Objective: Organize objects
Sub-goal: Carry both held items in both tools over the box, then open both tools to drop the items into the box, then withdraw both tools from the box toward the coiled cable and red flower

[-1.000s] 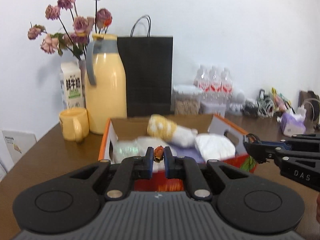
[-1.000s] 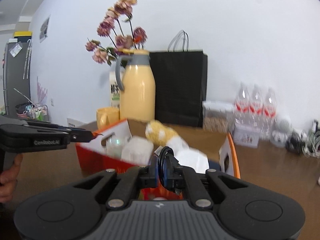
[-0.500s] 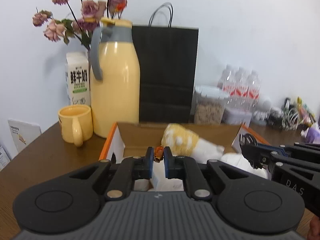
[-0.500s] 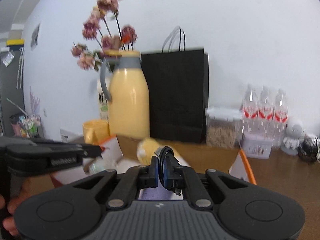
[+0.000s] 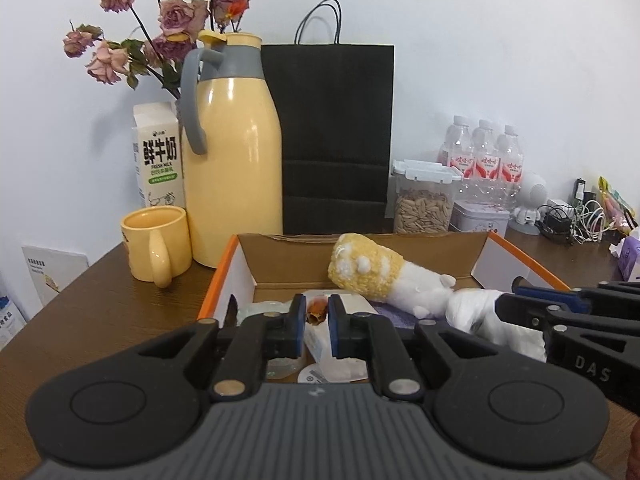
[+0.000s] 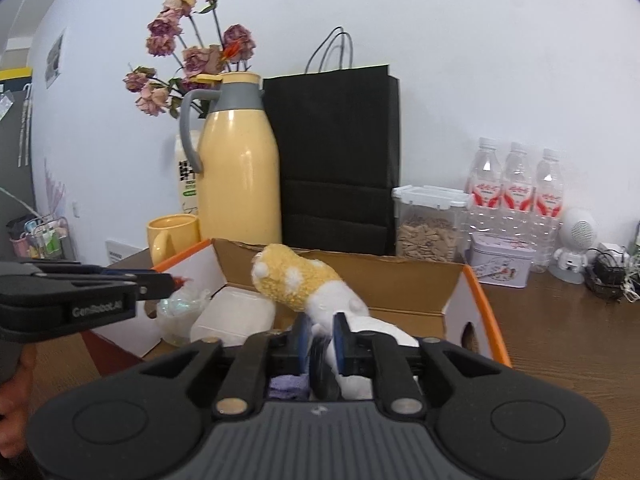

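- Left wrist view: left gripper (image 5: 314,322) sits over the near edge of the open orange-and-white cardboard box (image 5: 224,268); jaws clamped on a small orange-brown crinkled item (image 5: 316,309).
- Box walls stand upright all round; free brown wooden counter (image 5: 100,312) lies to its left.
- Inside the box: a fuzzy yellow-and-white plush toy (image 5: 380,276) lying tilted, a crumpled white plastic bag (image 5: 480,316), flat white packets under the jaws.
- Right gripper (image 5: 520,296) reaches in from the right edge, tips beside the white bag.
- Behind the box, close to its far wall: glossy yellow thermos jug (image 5: 232,168), yellow ceramic mug (image 5: 156,242), matte black paper bag (image 5: 336,136), milk carton (image 5: 158,160).
- Right wrist view: right gripper (image 6: 318,336) is over the box interior; jaws have just been opening, slightly apart, with a dark round disc-shaped object (image 6: 320,364) between them; whether the pads press it, cannot tell.
- Left gripper (image 6: 176,280) enters from the left above the box's left wall.
- Clear lidded container of seeds (image 6: 428,224) and three clear water bottles (image 6: 516,188) stand behind the right corner, well apart from the jaws.
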{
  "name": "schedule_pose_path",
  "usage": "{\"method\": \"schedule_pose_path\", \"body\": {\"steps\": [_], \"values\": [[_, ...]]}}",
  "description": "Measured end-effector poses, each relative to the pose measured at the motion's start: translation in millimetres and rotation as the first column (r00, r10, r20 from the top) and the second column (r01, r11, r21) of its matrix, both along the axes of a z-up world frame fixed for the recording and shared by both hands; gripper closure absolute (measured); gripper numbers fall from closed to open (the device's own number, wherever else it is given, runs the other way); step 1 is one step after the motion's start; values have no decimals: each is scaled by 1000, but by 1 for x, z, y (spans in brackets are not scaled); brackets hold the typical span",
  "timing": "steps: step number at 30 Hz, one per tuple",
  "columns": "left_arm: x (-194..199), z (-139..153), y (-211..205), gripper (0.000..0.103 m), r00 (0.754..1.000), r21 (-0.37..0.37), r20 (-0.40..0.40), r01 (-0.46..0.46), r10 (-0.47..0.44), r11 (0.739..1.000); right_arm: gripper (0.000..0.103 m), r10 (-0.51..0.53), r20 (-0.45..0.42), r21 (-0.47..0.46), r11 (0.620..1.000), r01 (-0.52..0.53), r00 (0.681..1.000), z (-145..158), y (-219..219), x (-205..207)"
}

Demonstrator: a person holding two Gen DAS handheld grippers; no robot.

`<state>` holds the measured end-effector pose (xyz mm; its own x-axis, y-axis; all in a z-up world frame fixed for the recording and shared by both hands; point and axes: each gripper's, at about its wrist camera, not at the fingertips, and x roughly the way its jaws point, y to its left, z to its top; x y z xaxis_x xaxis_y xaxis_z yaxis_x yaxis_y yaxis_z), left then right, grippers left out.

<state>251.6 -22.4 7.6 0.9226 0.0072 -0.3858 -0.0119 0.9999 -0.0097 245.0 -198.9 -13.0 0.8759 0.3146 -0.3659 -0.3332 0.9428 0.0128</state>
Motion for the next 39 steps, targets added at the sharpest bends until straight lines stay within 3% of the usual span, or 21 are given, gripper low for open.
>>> {"method": "schedule_pose_path", "body": {"steps": [1, 2, 3, 4, 5, 6, 8, 25, 33, 39], "values": [[-1, 0, 0, 87, 1000, 7, 6, -9, 9, 1000, 67, -11, -1, 2, 1000, 11, 1000, 1, -2, -1], [-3, 1, 0, 76, 1000, 10, 11, -12, 12, 1000, 44, -20, 1, 4, 1000, 20, 1000, 1, -5, -2], [-4, 1, 0, 51, 1000, 13, 17, -19, 19, 1000, 32, -32, 4, 7, 999, 32, 999, 1, -7, -3], [-6, 2, 0, 36, 999, 17, 27, -36, 36, 999, 15, -43, 10, 9, 999, 43, 999, 2, -8, -5], [-8, 2, 0, 12, 997, 23, 48, -55, 54, 998, 8, -51, 19, 10, 999, 51, 999, 3, -10, -6], [-10, 3, -1, 0, 995, 28, 72, -69, 67, 997, 6, -58, 25, 11, 998, 58, 998, 4, -11, -7], [-13, 5, 0, 0, 993, 29, 92, -81, 78, 996, 0, -80, 25, 8, 997, 80, 997, 5, -12, -7], [-17, 4, 7, 0, 993, 15, 72, -90, 89, 996, 0, -97, 15, 5, 995, 97, 995, 7, -17, -15], [-34, 20, 19, 0, 995, -15, 73, -71, 72, 997, 0, -77, 39, 7, 997, 76, 996, 24, -27, -37], [-54, 26, 26, 0, 998, 3, 50, -43, 43, 999, 0, -73, 38, -32, 997, 75, 997, 36, -32, -56]]}}
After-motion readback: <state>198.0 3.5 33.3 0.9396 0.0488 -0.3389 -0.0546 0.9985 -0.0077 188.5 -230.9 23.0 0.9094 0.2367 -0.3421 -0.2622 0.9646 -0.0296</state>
